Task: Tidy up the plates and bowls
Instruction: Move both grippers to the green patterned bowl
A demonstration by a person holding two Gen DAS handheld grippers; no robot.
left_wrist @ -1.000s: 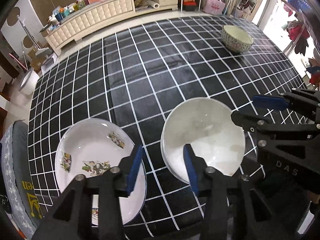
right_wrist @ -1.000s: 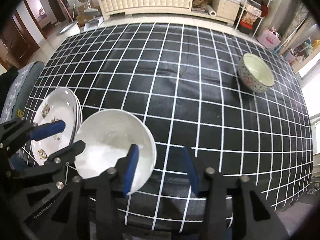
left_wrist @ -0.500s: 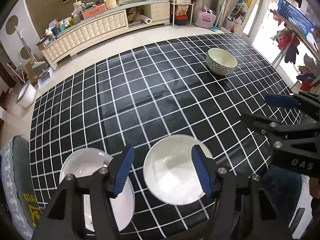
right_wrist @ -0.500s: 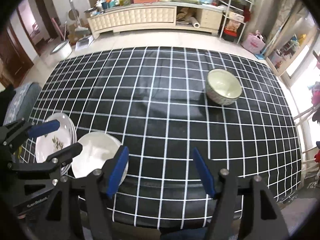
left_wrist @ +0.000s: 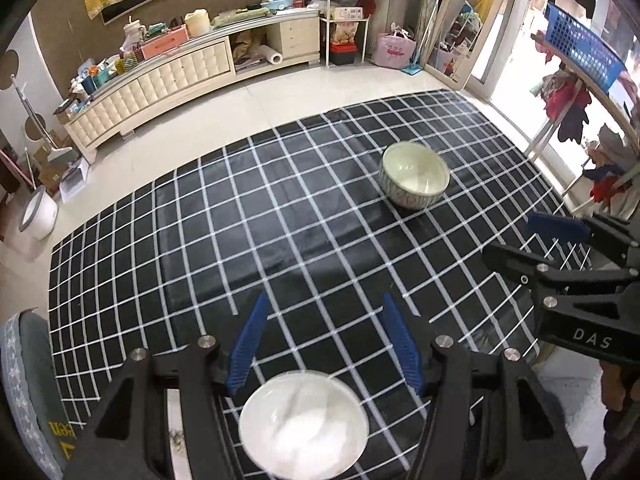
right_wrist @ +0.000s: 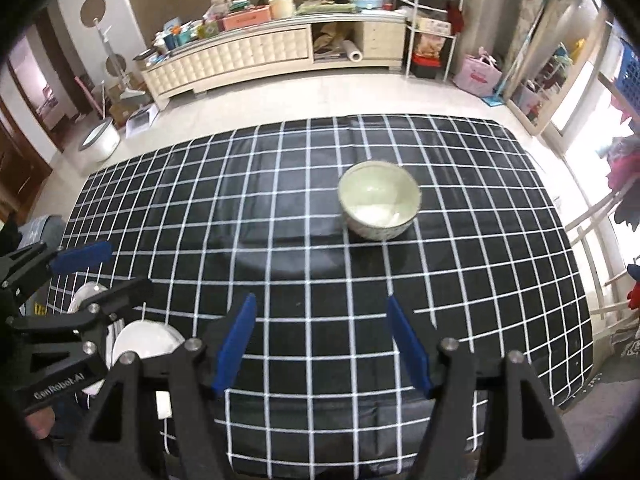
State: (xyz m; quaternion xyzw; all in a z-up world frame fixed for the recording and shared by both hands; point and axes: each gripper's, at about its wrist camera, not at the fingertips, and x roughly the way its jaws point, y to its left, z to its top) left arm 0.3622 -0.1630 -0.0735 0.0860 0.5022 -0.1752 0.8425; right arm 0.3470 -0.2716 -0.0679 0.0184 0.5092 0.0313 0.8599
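A patterned bowl (left_wrist: 414, 179) stands alone on the black checked tablecloth (left_wrist: 280, 232) at the far right; it also shows in the right wrist view (right_wrist: 378, 199). A plain white plate (left_wrist: 303, 423) lies near the front edge, below my open, empty left gripper (left_wrist: 324, 340). In the right wrist view the white plate (right_wrist: 144, 340) sits beside a decorated plate (right_wrist: 86, 294), both partly hidden by the left gripper (right_wrist: 108, 268). My right gripper (right_wrist: 320, 336) is open and empty, high above the table. It shows at the right in the left wrist view (left_wrist: 532, 240).
A long cream sideboard (right_wrist: 240, 60) with clutter stands beyond the table. A grey cushioned seat (left_wrist: 24, 392) is at the table's left. A white bucket (left_wrist: 38, 216) stands on the floor. Shelves and clothes line the right side.
Both grippers have risen and drawn back from the plates, and both have opened wider. The white plate and decorated plate stay on the table.
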